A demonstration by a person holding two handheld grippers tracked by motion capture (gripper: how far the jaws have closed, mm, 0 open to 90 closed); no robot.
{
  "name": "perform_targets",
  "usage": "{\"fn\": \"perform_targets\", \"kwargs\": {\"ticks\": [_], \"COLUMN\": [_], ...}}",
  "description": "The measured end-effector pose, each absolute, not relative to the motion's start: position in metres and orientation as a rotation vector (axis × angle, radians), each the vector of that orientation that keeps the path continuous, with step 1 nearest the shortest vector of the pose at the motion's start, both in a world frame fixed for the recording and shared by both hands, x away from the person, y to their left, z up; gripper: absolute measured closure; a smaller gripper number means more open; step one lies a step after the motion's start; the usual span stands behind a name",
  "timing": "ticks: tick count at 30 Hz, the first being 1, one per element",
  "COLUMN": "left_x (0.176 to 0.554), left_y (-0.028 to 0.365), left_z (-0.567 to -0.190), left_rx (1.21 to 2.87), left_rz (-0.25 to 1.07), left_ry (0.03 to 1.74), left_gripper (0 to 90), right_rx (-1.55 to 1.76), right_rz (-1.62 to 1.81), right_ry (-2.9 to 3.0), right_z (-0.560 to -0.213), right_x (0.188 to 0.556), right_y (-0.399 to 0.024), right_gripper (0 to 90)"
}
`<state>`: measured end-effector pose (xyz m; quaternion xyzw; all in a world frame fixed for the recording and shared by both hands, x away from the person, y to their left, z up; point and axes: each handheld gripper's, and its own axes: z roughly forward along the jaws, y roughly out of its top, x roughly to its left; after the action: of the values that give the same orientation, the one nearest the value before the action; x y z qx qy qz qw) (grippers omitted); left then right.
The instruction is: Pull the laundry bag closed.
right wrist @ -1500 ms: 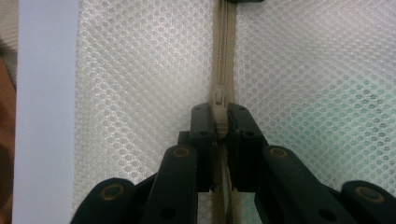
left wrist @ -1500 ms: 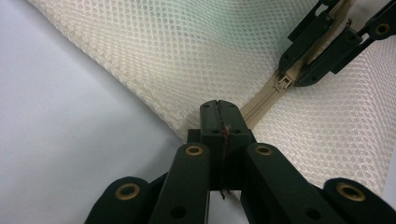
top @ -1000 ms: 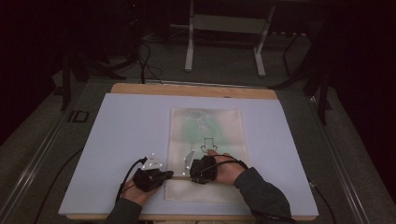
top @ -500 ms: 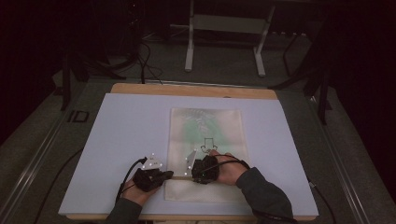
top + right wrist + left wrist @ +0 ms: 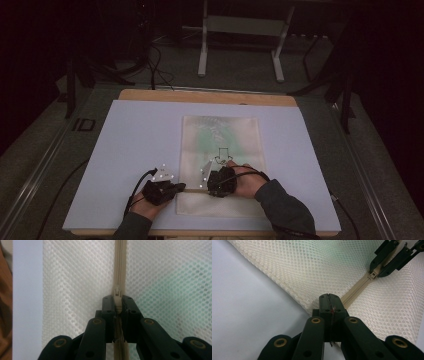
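Zipping mesh bag (image 5: 220,150) – barely started: left gripper (image 5: 329,305) clamped on zipper (image 5: 357,287) end, right gripper (image 5: 117,305) pinching slider (image 5: 117,301) near it – most track left.

On the table (image 5: 125,150) in front of you, the mesh bag (image 5: 220,135) lies flat, a little right of centre. Its zipper (image 5: 355,290) runs across the near part of the bag. Your left gripper (image 5: 176,187) sits at the zipper's left end, at the bag's edge; your right gripper (image 5: 209,184) is just beside it to the right, on the zipper pull (image 5: 117,298) (the two stay slightly apart).
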<state>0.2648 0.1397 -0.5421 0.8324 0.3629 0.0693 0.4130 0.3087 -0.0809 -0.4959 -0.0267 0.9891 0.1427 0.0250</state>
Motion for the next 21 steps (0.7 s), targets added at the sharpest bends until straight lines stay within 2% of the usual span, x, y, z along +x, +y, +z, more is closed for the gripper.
{"fn": "perform_targets", "kwargs": {"ticks": [21], "left_x": [0.265], "left_y": [0.14], "left_z": [-0.542], "left_rx": [2.093], "left_rz": [0.174], "left_ry": [0.914], "left_gripper": [89.5], "right_rx": [-0.054], "right_rz": [0.43], "right_ry": [3.061], "right_z": [-0.493], "right_x": [0.309], "right_y": [-0.096], "right_gripper": [82.2]}}
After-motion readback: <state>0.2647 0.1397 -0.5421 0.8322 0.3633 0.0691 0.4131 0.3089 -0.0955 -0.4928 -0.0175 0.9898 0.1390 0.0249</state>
